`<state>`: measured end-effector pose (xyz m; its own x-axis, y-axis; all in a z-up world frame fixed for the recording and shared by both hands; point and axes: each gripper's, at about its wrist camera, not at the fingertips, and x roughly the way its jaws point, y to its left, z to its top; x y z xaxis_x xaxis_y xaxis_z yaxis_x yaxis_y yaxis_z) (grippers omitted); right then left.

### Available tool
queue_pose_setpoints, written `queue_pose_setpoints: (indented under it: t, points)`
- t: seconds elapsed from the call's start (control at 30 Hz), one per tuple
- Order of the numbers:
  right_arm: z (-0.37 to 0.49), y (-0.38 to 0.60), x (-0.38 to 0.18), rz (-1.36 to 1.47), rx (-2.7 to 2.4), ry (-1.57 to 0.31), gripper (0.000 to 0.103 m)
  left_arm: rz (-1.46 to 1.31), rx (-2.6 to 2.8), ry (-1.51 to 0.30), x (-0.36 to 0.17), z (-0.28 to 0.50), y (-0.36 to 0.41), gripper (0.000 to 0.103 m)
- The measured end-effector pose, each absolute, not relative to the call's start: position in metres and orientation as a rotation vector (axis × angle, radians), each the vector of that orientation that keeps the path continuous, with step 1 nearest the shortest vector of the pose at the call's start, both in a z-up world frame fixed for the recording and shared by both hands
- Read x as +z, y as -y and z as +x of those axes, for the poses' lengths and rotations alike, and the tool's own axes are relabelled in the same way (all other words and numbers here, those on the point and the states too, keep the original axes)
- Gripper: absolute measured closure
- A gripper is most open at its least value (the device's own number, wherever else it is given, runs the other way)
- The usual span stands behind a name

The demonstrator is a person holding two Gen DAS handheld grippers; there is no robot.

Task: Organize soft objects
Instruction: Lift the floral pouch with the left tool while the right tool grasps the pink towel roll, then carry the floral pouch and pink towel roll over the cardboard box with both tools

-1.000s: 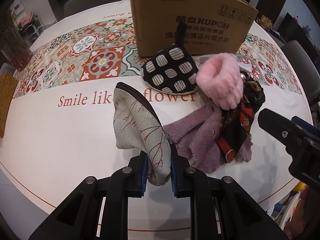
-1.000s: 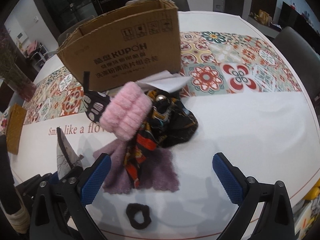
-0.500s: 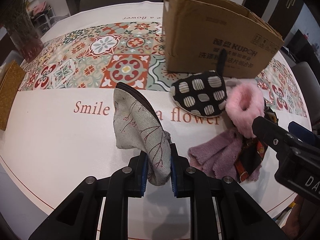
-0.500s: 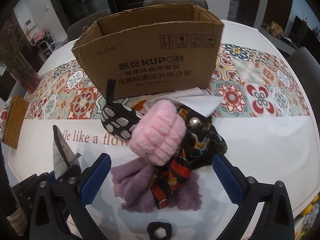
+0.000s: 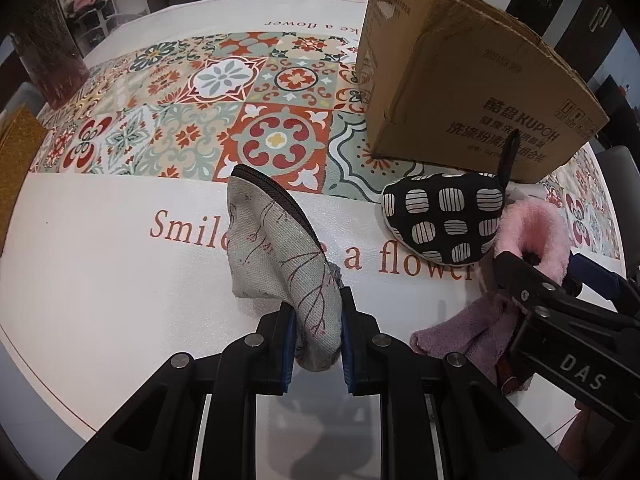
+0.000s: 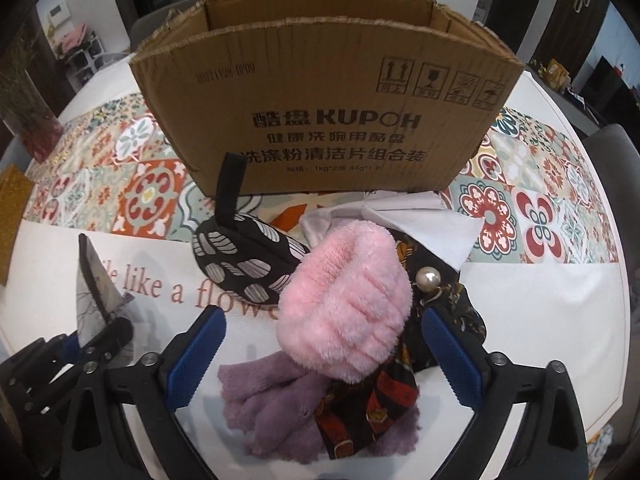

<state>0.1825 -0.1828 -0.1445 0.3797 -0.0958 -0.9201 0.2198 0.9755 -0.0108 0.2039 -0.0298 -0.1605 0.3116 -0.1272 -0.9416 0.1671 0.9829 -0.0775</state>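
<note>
Left gripper (image 5: 316, 334) stays clamped on the grey zip pouch (image 5: 280, 256). Only the right view shows the cardboard box (image 6: 320, 120) open-topped — nearer than before. Right gripper (image 6: 324, 356), its jaws closing, straddles the pink fluffy item (image 6: 348, 304) without touching.

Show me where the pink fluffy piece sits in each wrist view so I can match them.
Left wrist: pink fluffy piece at right edge, partly hidden behind the right gripper's black arm, right of the black patterned pouch.
Right wrist: centre, between the right gripper fingers, which are closing but not touching it.
Shared landmark: cardboard box.
</note>
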Motion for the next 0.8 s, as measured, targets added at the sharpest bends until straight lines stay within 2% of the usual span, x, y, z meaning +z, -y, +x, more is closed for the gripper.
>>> queue_pose_setpoints:
  t: [0.03, 0.13, 0.2, 0.3, 0.4, 0.5, 0.8]
  points:
    - [0.184, 0.183, -0.147, 0.114, -0.207, -1.173, 0.007, 0.038, -0.195, -1.243, -0.162, 0.205, 0.03, 0.083]
    - [0.19, 0.184, -0.157, 0.102, -0.224, -1.203, 0.021, 0.04, -0.199, -1.252, -0.166, 0.209, 0.032, 0.083]
    - [0.191, 0.186, -0.162, 0.101, -0.232, -1.223, 0.039, 0.043, -0.203, -1.257, -0.168, 0.211, 0.034, 0.083]
    - [0.192, 0.189, -0.168, 0.12, -0.228, -1.243, 0.055, 0.045, -0.209, -1.257, -0.167, 0.213, 0.036, 0.083]
    - [0.191, 0.188, -0.167, 0.129, -0.212, -1.238, 0.066, 0.049, -0.214, -1.249, -0.164, 0.213, 0.038, 0.083]
    - [0.188, 0.187, -0.164, 0.136, -0.195, -1.225, 0.072, 0.05, -0.22, -1.234, -0.158, 0.21, 0.04, 0.083]
    - [0.169, 0.192, -0.143, 0.157, -0.195, -1.162, 0.074, 0.062, -0.227, -1.17, -0.133, 0.188, 0.041, 0.083]
